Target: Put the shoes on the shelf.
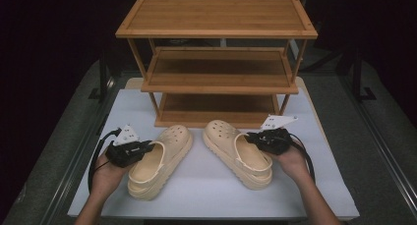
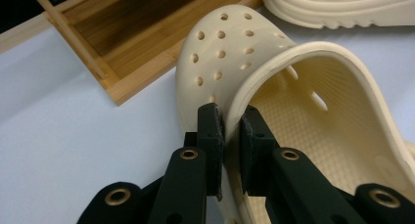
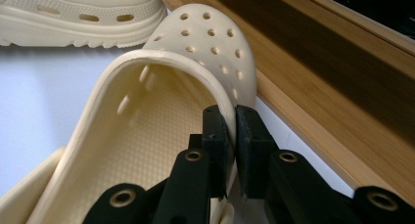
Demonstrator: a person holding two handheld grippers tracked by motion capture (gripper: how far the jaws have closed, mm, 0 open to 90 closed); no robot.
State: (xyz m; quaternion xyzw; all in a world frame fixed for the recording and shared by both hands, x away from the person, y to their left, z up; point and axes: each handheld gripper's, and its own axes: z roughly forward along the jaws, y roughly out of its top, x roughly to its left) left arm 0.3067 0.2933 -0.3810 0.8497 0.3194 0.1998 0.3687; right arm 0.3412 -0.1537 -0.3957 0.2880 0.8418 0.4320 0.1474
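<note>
White counter, wooden rack behind. Left hand-held gripper pinching left clog rim, right hand-held gripper pinching right clog rim. Thin soft rims: could slip out, drop, or bump the rack.

Two cream-coloured foam clogs with perforated toe caps lie sole-down on the white table, just in front of the wooden rack. The left clog points its toe far and to the right, its heel nearest the table's near edge. The right clog points its toe far and to the left, so the two toes angle towards each other while the heels spread apart. Each has a ridged sole and an open, dimpled footbed.
</note>
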